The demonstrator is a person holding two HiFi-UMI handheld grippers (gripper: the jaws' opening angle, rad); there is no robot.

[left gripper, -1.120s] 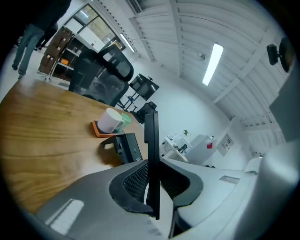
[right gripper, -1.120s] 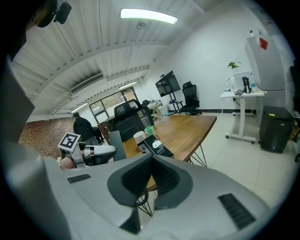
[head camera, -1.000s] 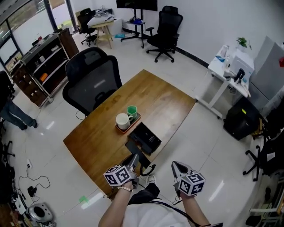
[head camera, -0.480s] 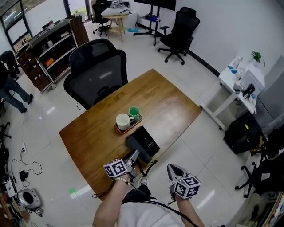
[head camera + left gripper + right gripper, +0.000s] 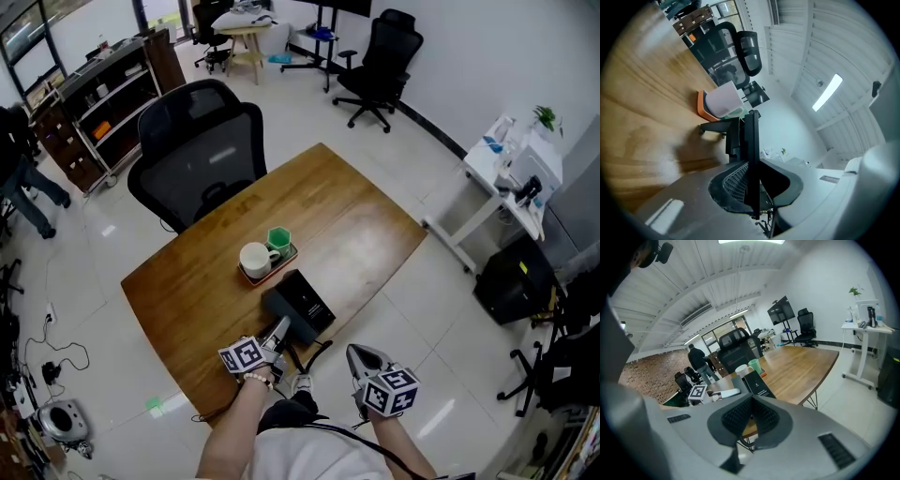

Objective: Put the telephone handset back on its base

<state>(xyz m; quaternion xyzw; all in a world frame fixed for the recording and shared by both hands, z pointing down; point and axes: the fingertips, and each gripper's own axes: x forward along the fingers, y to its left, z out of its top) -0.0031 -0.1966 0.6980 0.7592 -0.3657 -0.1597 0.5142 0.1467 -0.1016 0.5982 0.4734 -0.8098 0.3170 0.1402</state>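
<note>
The black telephone base (image 5: 302, 300) sits near the front edge of the wooden table (image 5: 347, 225). My left gripper (image 5: 279, 336) is just in front of it, pointing at it. It is shut on the black handset (image 5: 751, 145), which shows edge-on between the pads, close to the base (image 5: 719, 127). A dark cord (image 5: 315, 353) hangs off the table edge below the base. My right gripper (image 5: 362, 360) hovers off the table to the right, over the floor. Its pads meet with nothing between them. The right gripper view shows the base (image 5: 757, 383) and the left gripper's marker cube (image 5: 697, 392).
An orange tray (image 5: 281, 259) behind the base carries a white mug (image 5: 254, 259) and a green cup (image 5: 279, 238). A black office chair (image 5: 197, 159) stands at the table's far side. A white desk (image 5: 511, 159) is at the right, and shelves (image 5: 103, 89) at the back left.
My left gripper has carried the handset a little forward, closer to the base. The right gripper has stayed beside it off the table. The head camera has shifted slightly.
</note>
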